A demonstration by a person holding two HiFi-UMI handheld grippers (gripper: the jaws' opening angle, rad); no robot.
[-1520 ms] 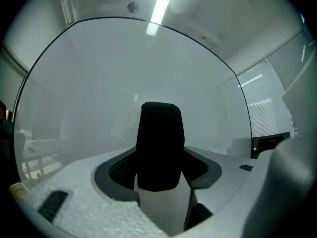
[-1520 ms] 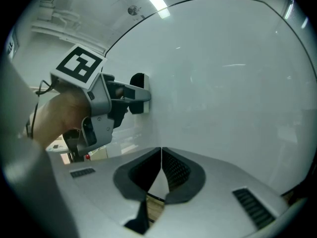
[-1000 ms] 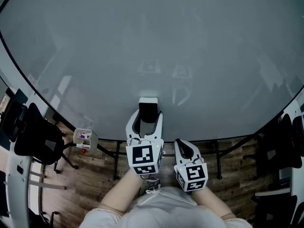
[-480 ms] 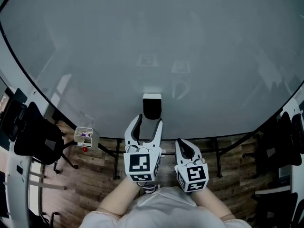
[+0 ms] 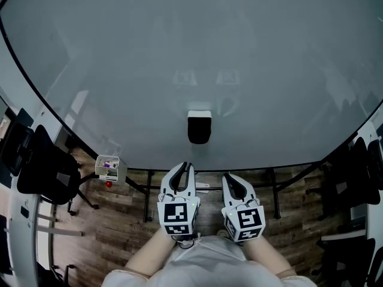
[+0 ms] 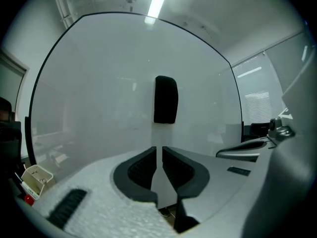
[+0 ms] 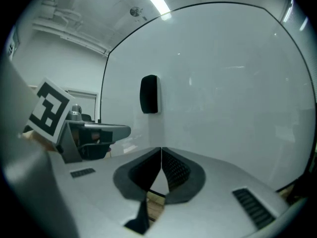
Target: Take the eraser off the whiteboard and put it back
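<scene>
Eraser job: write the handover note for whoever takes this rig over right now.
Left gripper: empty. Its jaws have just been closing and are all but shut. It straddled the eraser a second ago and has since drawn back below it.
Right gripper: shut, empty, beside the left one.
Eraser: upright on the whiteboard, touched by neither gripper.
Done: the eraser is back on the board.
Left: nothing that the views show; just keep both grippers clear.

Whiteboard [image 5: 179, 52] face lies open all round the eraser [image 5: 199, 128], the one thing standing off it; below its lower edge stand legs [image 5: 146, 201] cross the floor, small box [image 5: 108, 168] juts at left, dark chairs [image 5: 45, 175] crowd both far sides.
</scene>
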